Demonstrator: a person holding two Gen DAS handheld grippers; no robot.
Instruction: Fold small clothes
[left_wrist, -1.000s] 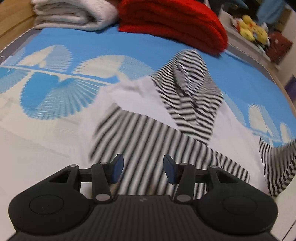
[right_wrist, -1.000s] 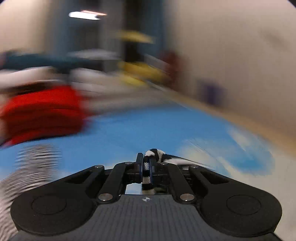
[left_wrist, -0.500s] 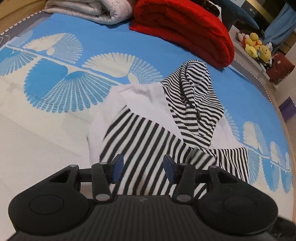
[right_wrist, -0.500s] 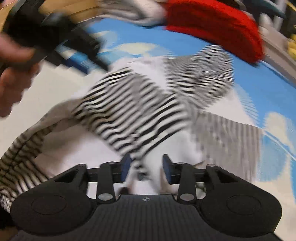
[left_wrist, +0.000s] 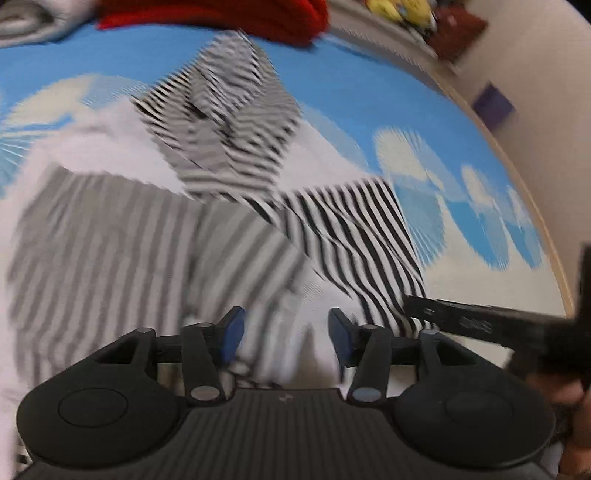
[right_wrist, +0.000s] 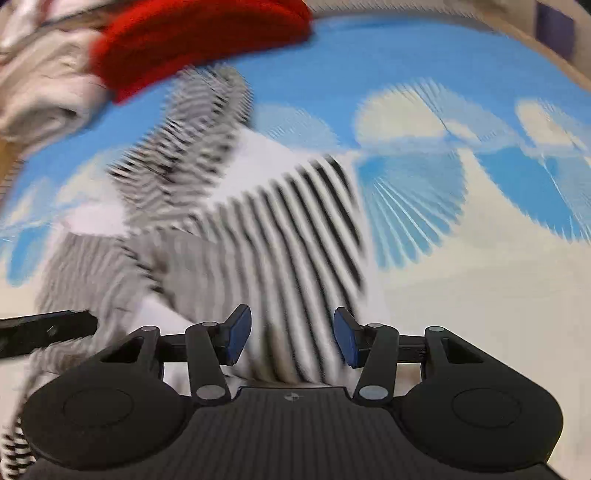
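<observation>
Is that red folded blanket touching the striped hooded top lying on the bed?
Cannot tell. Both views are motion-blurred; in the right wrist view the hood tip of the striped hooded top meets the red blanket edge, possibly only overlap.

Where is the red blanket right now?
In both wrist views the red blanket lies at the top, beyond the striped hoodie, beside pale folded bedding.

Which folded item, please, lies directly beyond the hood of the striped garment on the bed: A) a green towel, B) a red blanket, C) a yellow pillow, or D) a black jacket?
B: in both wrist views a red blanket sits just past the hood of the striped garment, with nothing green, black or yellow folded there.
</observation>
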